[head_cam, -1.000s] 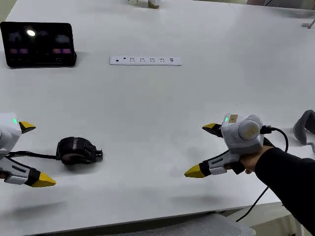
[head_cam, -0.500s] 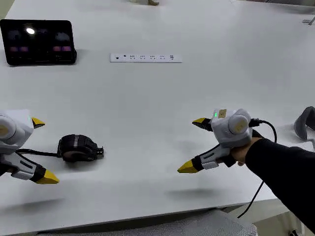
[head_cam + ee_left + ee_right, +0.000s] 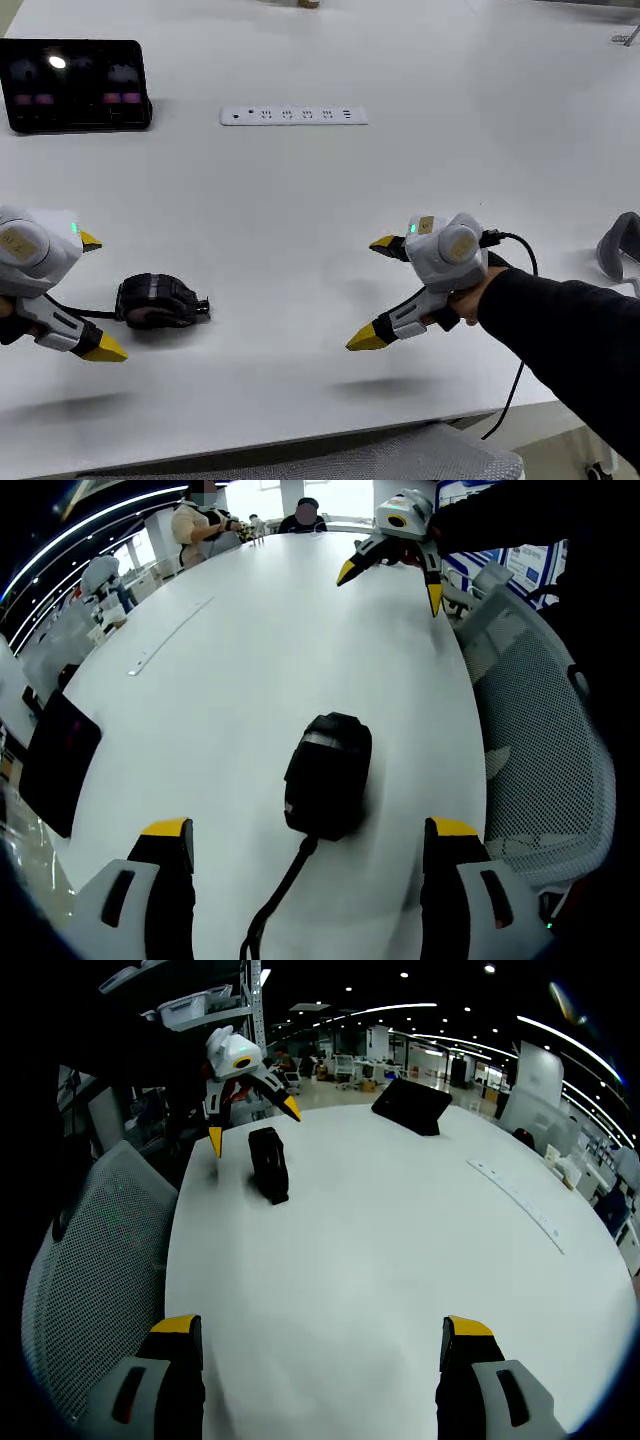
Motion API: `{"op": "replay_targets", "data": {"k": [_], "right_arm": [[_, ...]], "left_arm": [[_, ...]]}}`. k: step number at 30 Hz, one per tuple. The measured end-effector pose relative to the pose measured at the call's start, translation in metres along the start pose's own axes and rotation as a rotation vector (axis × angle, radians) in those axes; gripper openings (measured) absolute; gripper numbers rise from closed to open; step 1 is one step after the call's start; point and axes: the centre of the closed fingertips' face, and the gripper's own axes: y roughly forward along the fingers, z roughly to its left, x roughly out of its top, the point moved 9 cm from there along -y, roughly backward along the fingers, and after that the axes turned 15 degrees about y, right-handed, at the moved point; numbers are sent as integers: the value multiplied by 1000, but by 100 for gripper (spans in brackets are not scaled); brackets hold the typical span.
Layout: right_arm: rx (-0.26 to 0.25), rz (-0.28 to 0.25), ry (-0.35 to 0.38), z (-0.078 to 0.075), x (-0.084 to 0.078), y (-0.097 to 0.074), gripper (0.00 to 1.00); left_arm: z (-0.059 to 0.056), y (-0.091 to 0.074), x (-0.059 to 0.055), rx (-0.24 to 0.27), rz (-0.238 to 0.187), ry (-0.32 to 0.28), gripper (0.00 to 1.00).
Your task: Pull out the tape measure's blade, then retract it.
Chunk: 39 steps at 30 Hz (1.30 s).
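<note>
A black tape measure (image 3: 158, 300) lies on the white table (image 3: 300, 220) at the left, with a black strap trailing left from it. My left gripper (image 3: 96, 294) is open just left of it, jaws on either side of the strap; its own view has the tape measure (image 3: 328, 774) a short way ahead between the yellow fingertips (image 3: 167, 829). My right gripper (image 3: 376, 290) is open over bare table at the right, well away from the tape measure (image 3: 268, 1163). Its blade is inside the case.
A white power strip (image 3: 293, 116) lies mid-table and a dark tablet (image 3: 75, 84) stands at the far left. A grey object (image 3: 618, 246) sits at the right edge. A mesh chair (image 3: 350, 460) is below the near table edge. People sit at the far end (image 3: 210, 520).
Both grippers have closed in toward the tape measure: the left one shifted right, the right one moved left. The tape measure has stayed put.
</note>
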Motion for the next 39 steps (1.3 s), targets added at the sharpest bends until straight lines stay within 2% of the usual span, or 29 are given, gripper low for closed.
{"op": "replay_targets", "data": {"k": [5,15,18,22,24,26,35,37,39], "right_arm": [[7,-6,-5,0,8,4,99],[47,28,-68,6,23,25,99],[61,29,-79,8,29,32,99],[78,33,-88,12,37,41,99],[86,27,-89,14,42,45,99],[92,23,-87,14,45,48,99],[110,29,-102,21,61,68,99],[116,33,-107,24,64,73,99],[117,35,-106,26,65,76,99]], "left_arm": [[3,3,6,-23,-11,0,89],[5,16,20,-58,-13,53,85],[4,16,24,-70,-17,75,81],[4,19,26,-80,-21,92,77],[3,20,29,-89,-43,120,73],[2,21,30,-94,-47,127,74],[-2,30,33,-120,-29,140,69],[-4,32,34,-128,-41,155,68],[-4,34,34,-124,-35,161,67]]}}
